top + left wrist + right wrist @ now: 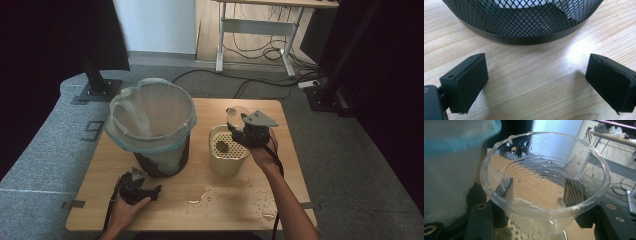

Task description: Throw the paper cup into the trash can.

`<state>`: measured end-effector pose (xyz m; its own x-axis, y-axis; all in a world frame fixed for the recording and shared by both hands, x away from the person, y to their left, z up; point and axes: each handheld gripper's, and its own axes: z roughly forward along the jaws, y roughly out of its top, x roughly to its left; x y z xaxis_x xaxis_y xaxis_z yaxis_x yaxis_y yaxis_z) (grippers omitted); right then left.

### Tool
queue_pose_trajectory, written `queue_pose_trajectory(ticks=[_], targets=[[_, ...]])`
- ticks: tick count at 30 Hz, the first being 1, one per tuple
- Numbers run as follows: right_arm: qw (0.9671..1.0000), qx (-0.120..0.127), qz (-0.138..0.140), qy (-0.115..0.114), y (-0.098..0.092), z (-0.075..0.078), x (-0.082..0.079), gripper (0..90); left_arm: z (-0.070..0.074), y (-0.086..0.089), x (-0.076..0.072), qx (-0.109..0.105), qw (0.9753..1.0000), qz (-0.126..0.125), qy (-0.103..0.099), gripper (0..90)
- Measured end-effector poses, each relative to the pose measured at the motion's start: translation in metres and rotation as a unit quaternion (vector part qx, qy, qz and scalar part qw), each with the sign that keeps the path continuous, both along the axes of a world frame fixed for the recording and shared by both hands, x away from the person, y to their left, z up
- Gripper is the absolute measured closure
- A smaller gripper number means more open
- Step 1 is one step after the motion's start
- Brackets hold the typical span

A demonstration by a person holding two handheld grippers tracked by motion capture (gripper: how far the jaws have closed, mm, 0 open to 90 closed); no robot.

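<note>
Wooden table [200,190] seen from the high view, with wet patches near the front edge. At its left stands a black mesh bin [162,160] lined with a pale plastic bag [150,117]; no contents can be made out inside the bag. Just right of the bin sits a cream pot [227,162] with a perforated strainer insert holding a small dark clump. The right gripper [239,125] hovers over the pot's far rim, holding a clear plastic cup [234,115]. The left gripper [137,180] rests low in front of the bin.

From the left gripper view, both jaws stand wide apart and empty above bare wood, with the bin's mesh base straight ahead, near but not touching.

From the right gripper view, the jaws clamp the clear cup's ribbed sides. Its mouth faces the camera, tilted; droplets cling inside and a little water pools at the lower wall. The bag-lined bin lies close on the left, so the cup is probably between pot and bin.
</note>
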<state>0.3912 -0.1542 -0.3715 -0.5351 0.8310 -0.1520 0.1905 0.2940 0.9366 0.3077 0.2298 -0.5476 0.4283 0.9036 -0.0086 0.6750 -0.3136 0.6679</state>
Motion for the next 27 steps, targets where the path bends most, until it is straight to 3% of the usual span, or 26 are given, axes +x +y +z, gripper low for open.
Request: queue_pose_trajectory(ticks=[1, 2, 5, 10, 12, 13, 19, 22, 24, 25, 26, 27], targets=[[1.0, 0.0, 0.0, 0.0, 0.0, 0.0, 0.0, 41.5, 0.0, 0.0, 0.0, 0.0, 1.0, 0.0, 0.0, 3.9], [0.9998, 0.016, 0.0, -0.008, 0.0, 0.009, 0.0, 41.5, 0.0, 0.0, 0.0, 0.0, 1.0, 0.0, 0.0, 3.9], [0.9997, 0.021, 0.003, -0.015, 0.003, 0.018, 0.0, 41.5, 0.0, 0.0, 0.0, 0.0, 1.0, 0.0, 0.001, 3.9], [0.9983, 0.042, 0.025, -0.031, 0.018, 0.043, -0.001, 41.5, 0.0, 0.0, 0.0, 0.0, 1.0, 0.0, 0.0, 3.9], [0.9966, 0.06, 0.039, -0.04, 0.03, 0.06, -0.002, 41.5, 0.0, 0.0, 0.0, 0.0, 1.0, 0.0, 0.0, 3.9], [0.9966, 0.06, 0.039, -0.04, 0.03, 0.06, -0.002, 41.5, 0.0, 0.0, 0.0, 0.0, 1.0, 0.0, 0.0, 3.9], [0.9914, 0.089, 0.082, -0.048, 0.072, 0.097, 0.001, 41.2, 0.0, 0.0, 0.0, 0.0, 1.0, -0.001, 0.001, 3.9], [0.9903, 0.091, 0.093, -0.047, 0.085, 0.102, 0.003, 40.8, 0.0, 0.0, 0.0, 0.001, 1.0, -0.002, 0.001, 3.9], [0.9896, 0.082, 0.11, -0.043, 0.108, 0.108, 0.008, 40.0, 0.0, 0.0, -0.001, 0.001, 1.0, -0.003, 0.001, 3.9], [0.9896, 0.082, 0.11, -0.043, 0.108, 0.108, 0.008, 40.0, 0.0, 0.0, -0.001, 0.001, 1.0, -0.003, 0.001, 3.9], [0.9883, 0.081, 0.123, -0.038, 0.125, 0.11, 0.012, 39.6, 0.0, 0.0, -0.001, 0.0, 1.0, -0.004, 0.001, 3.9], [0.9883, 0.081, 0.123, -0.038, 0.125, 0.11, 0.012, 39.6, 0.0, 0.0, -0.001, 0.0, 1.0, -0.004, 0.001, 3.9]])
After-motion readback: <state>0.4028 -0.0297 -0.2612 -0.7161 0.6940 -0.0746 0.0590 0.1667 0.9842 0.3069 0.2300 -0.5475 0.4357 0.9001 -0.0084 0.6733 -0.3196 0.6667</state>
